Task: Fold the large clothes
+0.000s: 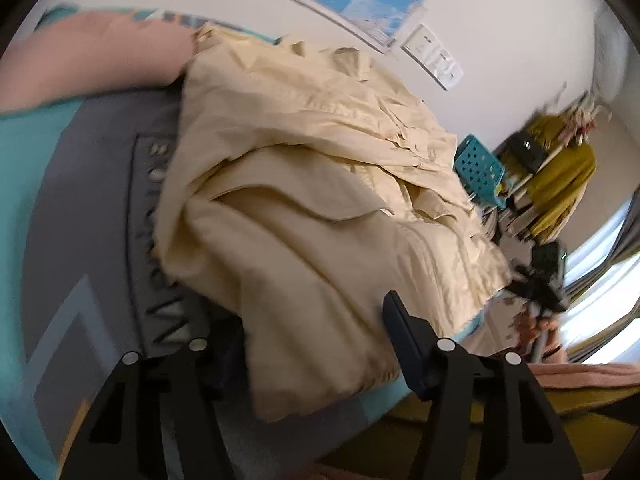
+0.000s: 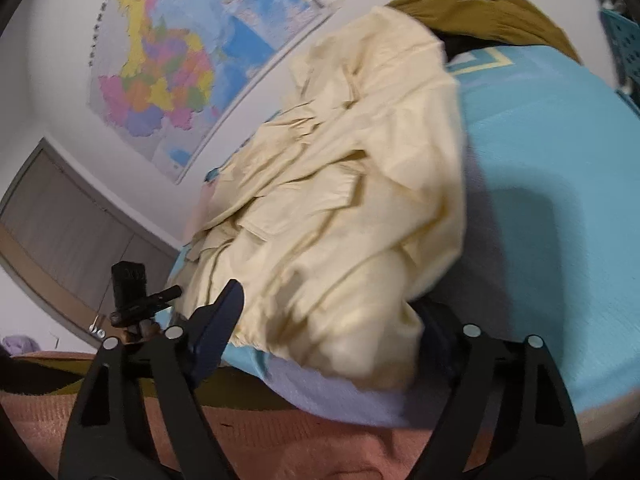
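Left wrist view: crumpled cream cotton garment [image 1: 320,200] heaped on turquoise bedspread [image 1: 24,184], partly over dark grey cloth [image 1: 100,216]. Left gripper [image 1: 316,344] straddling the garment's near hem, fingers apart, one finger hidden under fabric (grip impossible to tell). Right wrist view: same garment [image 2: 340,208], right gripper [image 2: 332,320] likewise astride the hem, jaws apart, contact unclear. Coloured wall map [image 2: 168,60] behind.

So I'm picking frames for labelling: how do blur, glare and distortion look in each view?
Left wrist view: cream jacket fairly sharp, the edges smeared, the window blown out white, the wall line bent by the fisheye. Right wrist view: motion blur softens the jacket, no glare, the wall map legible but curved.
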The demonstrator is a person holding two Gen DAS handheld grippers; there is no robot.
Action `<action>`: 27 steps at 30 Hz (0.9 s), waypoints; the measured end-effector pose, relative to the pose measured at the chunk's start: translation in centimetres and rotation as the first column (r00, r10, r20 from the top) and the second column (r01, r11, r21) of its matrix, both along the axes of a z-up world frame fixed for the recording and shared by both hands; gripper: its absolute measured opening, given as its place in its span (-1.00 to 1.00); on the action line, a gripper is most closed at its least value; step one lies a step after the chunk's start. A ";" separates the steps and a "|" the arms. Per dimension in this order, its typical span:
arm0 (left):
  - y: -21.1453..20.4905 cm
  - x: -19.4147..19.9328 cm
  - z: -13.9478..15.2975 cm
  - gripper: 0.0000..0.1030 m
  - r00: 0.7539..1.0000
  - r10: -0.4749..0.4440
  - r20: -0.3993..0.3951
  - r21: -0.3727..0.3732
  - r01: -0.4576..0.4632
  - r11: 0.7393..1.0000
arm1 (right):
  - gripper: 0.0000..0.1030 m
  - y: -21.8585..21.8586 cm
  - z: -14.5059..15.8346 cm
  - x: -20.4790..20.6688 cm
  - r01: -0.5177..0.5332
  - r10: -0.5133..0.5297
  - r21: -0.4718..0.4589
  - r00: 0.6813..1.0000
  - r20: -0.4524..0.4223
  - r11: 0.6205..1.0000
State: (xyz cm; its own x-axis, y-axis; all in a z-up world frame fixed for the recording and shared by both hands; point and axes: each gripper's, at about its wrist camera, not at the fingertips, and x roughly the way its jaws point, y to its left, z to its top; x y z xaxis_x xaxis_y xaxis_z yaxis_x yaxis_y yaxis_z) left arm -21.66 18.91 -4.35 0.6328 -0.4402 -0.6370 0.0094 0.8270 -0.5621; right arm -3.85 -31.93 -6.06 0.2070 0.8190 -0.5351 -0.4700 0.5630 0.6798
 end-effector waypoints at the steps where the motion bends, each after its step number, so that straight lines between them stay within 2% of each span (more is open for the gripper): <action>1: 0.4 -0.2 -0.1 0.19 1.000 -0.002 -0.008 -0.025 0.002 1.000 | 0.65 -0.2 0.1 -0.4 -0.014 0.014 -0.008 1.000 -0.004 1.000; 3: 0.7 -0.2 -0.2 0.41 1.000 -0.020 -0.006 -0.060 0.020 0.998 | 0.72 -0.1 0.0 -1.1 -0.037 0.036 -0.032 0.999 -0.010 0.999; 5: 0.4 -0.1 -0.1 0.74 0.999 -0.039 0.009 -0.090 0.040 0.995 | 0.72 0.1 -0.1 -1.8 -0.047 0.047 -0.036 0.999 0.007 0.998; 7: -0.8 0.5 0.1 0.86 0.998 -0.060 0.026 -0.059 0.062 0.996 | 0.72 0.5 -0.2 -1.8 -0.040 0.040 -0.015 0.999 0.011 0.999; 9: -1.9 0.9 0.2 0.83 0.998 -0.059 0.033 -0.013 0.060 0.998 | 0.71 1.3 -0.2 -1.7 -0.024 0.025 -0.008 0.999 0.033 1.000; 10: -2.1 1.1 0.2 0.65 0.998 -0.053 0.032 0.005 0.052 0.999 | 0.66 1.7 0.0 -1.8 -0.022 0.023 -0.025 0.999 0.044 0.999; 11: -2.2 1.3 0.1 0.33 0.999 -0.024 0.023 0.026 0.023 0.999 | 0.48 1.7 0.1 -1.9 -0.013 0.013 -0.008 0.998 0.054 1.000; 12: -2.0 1.4 0.0 0.18 1.000 -0.006 0.017 0.029 0.005 1.000 | -0.10 1.4 0.0 -1.7 0.003 -0.004 0.025 0.999 0.039 1.000; 13: -1.6 1.4 -0.1 -0.01 1.000 0.016 0.009 0.022 -0.016 1.000 | -0.35 1.2 -0.2 -1.5 0.011 -0.012 0.049 1.000 0.022 0.999; 14: -1.2 1.3 0.0 -0.30 0.999 0.041 0.006 0.014 -0.041 0.999 | -0.42 0.8 -0.1 -1.4 0.023 -0.025 0.079 1.000 0.016 0.997; 15: -0.8 1.1 0.1 -0.39 0.998 0.055 0.004 0.010 -0.055 0.998 | -0.56 0.6 0.3 -1.6 0.025 -0.028 0.104 0.999 0.026 0.994; 17: -0.2 0.8 0.8 -0.56 0.998 0.059 -0.002 0.006 -0.059 0.998 | -0.65 0.4 1.4 -2.0 0.013 -0.019 0.167 0.999 0.034 0.986; 22: 0.1 -1.8 4.5 -0.66 0.995 0.030 0.100 0.043 -0.034 0.998 | -0.73 -0.9 6.5 -5.0 -0.066 0.017 0.311 0.987 0.159 0.948; 24: 0.2 -2.9 5.6 -0.66 0.992 0.011 0.127 0.069 -0.020 0.997 | -0.71 -0.9 7.3 -6.0 -0.075 0.023 0.267 0.981 0.194 0.961; 26: 0.3 -3.1 5.0 -0.59 0.995 -0.008 0.099 0.082 0.000 0.997 | -0.63 -0.8 5.9 -5.8 -0.071 0.038 0.252 0.990 0.134 0.965; 27: 0.3 -2.9 4.4 -0.58 0.997 -0.013 0.081 0.083 0.006 0.997 | -0.47 -0.7 5.1 -5.5 -0.052 0.028 0.229 0.994 0.106 0.972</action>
